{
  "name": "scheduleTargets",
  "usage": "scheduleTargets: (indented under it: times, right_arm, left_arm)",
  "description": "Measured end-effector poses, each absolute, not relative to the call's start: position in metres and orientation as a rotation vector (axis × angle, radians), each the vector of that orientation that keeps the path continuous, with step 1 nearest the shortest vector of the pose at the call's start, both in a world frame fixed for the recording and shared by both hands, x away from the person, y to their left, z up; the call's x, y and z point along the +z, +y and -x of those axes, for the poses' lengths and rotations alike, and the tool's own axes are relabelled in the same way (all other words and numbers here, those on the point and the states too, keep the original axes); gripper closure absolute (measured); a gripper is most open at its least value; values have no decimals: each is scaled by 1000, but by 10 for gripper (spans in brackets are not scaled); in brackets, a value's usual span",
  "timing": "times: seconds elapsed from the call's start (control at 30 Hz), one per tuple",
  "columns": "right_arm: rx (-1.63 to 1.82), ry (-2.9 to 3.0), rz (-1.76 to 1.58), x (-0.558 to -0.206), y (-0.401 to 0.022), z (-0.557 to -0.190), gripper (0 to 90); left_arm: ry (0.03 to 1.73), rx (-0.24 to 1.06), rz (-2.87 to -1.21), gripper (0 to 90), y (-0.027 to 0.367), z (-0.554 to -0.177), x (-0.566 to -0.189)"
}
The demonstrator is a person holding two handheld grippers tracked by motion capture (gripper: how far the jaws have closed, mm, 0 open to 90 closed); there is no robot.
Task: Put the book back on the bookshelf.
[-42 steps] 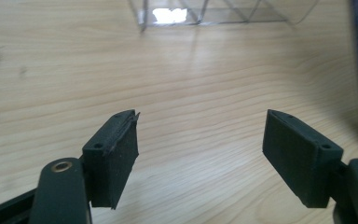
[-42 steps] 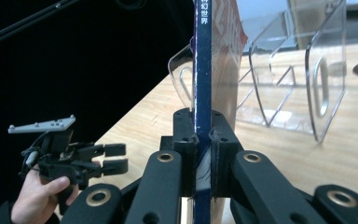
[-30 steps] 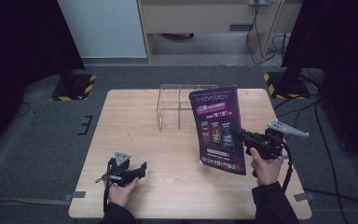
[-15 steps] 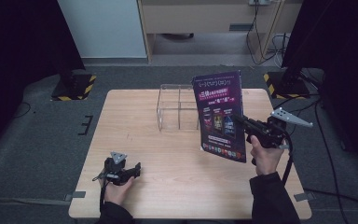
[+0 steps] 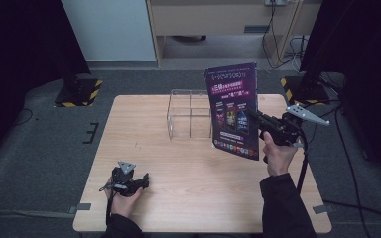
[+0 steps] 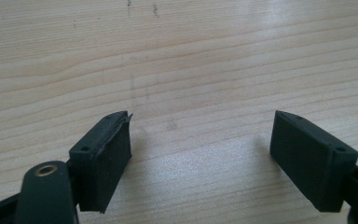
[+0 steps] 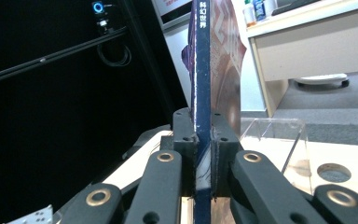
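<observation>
Two grippers are in my hands at a pale wooden table (image 5: 188,198), whose grain shows a few faint scuffs close up in the left gripper view. Around it lies grey carpeted floor (image 5: 39,163), dark curtains hang at both sides, and a white cabinet (image 5: 109,29) and a wooden desk (image 5: 213,17) stand beyond the far edge. Near the middle of the far half of the table stands a clear plastic rack (image 5: 188,116) with upright dividers; the rest of the top is bare wood, so there is open room across the near half and along the left edge. My left gripper (image 5: 141,182) rests low near the near-left part of the table, well apart from the rack; in the left gripper view its jaws stand wide apart over bare wood with nothing between them. My right gripper (image 5: 255,119) is raised above the right side of the table and is clamped on a purple magazine (image 5: 232,111), which stands upright and slightly tilted in the air, just to the right of the rack and partly in front of it. In the right gripper view the magazine's spine (image 7: 201,70) rises straight up between my two closed jaws, pinched near its lower end, with the rack's clear wall (image 7: 289,140) just beyond to the right.
</observation>
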State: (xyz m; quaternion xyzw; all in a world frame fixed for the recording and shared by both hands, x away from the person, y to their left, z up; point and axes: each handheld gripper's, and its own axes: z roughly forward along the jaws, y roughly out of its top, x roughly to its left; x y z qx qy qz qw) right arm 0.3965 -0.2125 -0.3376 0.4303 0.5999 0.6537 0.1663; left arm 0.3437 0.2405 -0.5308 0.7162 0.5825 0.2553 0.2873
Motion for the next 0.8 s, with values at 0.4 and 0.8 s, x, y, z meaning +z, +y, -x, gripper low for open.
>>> scheduleTargets:
  times: [0.4, 0.8]
  right_arm:
    - [1842, 1639, -1221, -330, -207, -419, 845]
    - [1794, 1606, -1241, -336, -202, -440, 845]
  left_arm:
    - [1562, 675, -1885, 162, 244, -345, -534]
    - [1560, 679, -1878, 153, 244, -345, -535]
